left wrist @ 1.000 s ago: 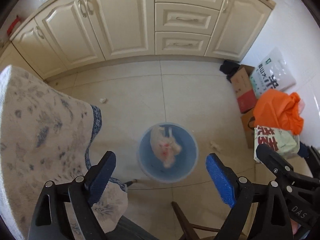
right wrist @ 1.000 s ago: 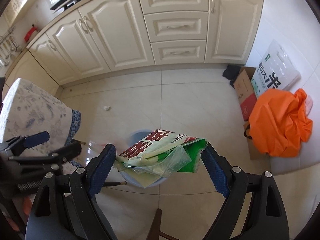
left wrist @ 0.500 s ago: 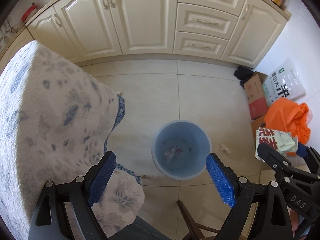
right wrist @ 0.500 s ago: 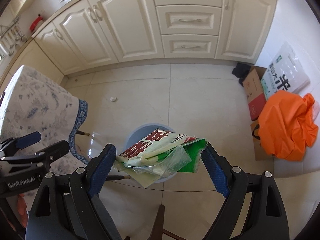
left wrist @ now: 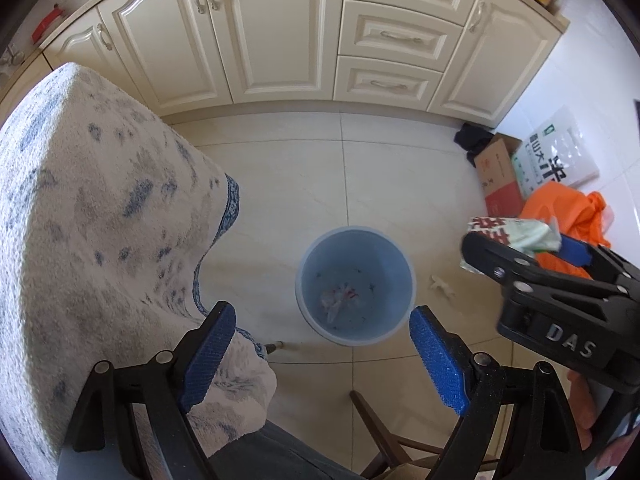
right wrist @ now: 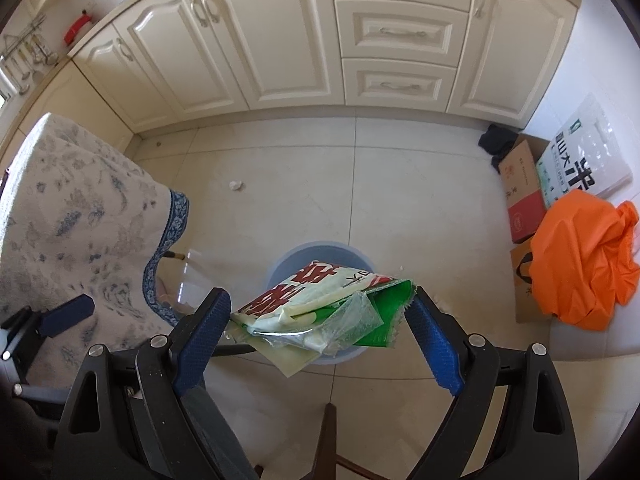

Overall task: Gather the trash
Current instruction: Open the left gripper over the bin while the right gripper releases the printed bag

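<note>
A blue bin (left wrist: 355, 286) stands on the tiled floor with a crumpled pink-white wrapper (left wrist: 335, 300) at its bottom. My left gripper (left wrist: 320, 356) is open and empty above the bin's near side. My right gripper (right wrist: 322, 334) is shut on a crumpled plastic bag (right wrist: 320, 312), white with red characters and a green lining, held above the bin (right wrist: 292, 258). In the left wrist view the right gripper (left wrist: 524, 248) and its bag (left wrist: 516, 232) show at the right. Small scraps lie on the floor (right wrist: 235, 185) (left wrist: 442, 286).
A table with a blue-flowered white cloth (left wrist: 92, 240) fills the left. Cream cabinets (left wrist: 280, 32) line the back. Cardboard boxes (right wrist: 520, 188), a white printed sack (right wrist: 584, 164) and an orange bag (right wrist: 580, 260) crowd the right wall. A wooden chair part (left wrist: 380, 432) is below.
The pink-white wrapper has dropped from the bin's mouth to its bottom. My left gripper has pulled up and back over the table edge. The right gripper still holds the bag over the bin.
</note>
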Demonstrator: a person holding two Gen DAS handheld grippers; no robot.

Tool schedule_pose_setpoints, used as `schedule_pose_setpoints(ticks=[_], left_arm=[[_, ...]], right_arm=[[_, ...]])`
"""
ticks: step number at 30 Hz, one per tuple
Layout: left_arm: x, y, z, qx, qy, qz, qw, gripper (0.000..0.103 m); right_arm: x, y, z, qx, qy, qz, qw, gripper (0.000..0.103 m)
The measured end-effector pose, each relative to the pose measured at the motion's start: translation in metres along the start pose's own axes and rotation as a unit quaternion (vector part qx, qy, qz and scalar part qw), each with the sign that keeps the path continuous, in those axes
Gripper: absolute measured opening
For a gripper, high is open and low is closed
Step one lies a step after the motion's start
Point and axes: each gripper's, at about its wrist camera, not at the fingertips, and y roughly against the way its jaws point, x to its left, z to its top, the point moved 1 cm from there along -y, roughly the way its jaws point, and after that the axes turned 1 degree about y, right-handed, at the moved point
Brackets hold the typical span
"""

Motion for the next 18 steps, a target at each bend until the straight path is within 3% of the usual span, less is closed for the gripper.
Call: schedule_pose_setpoints(ticks=[4, 9, 18], left_arm=[[0.003, 0.001, -0.002, 0.001, -0.001, -0.002, 1.0000, 0.086], [0.004, 0.002, -0.005, 0.002, -0.002, -0.003, 1.0000, 0.086], [0.004, 0.007, -0.008, 0.003, 0.001, -0.008, 1.0000, 0.086]], right_arm=[[0.003, -0.007, 0.000, 0.026, -0.012, 0.014, 1.000, 0.091], [0.006, -0.009, -0.007, 0.042, -0.009, -0.003, 0.999, 0.093], [-0.009, -0.003, -0.013, 0.042, -0.028, -0.022, 0.998, 0.093]])
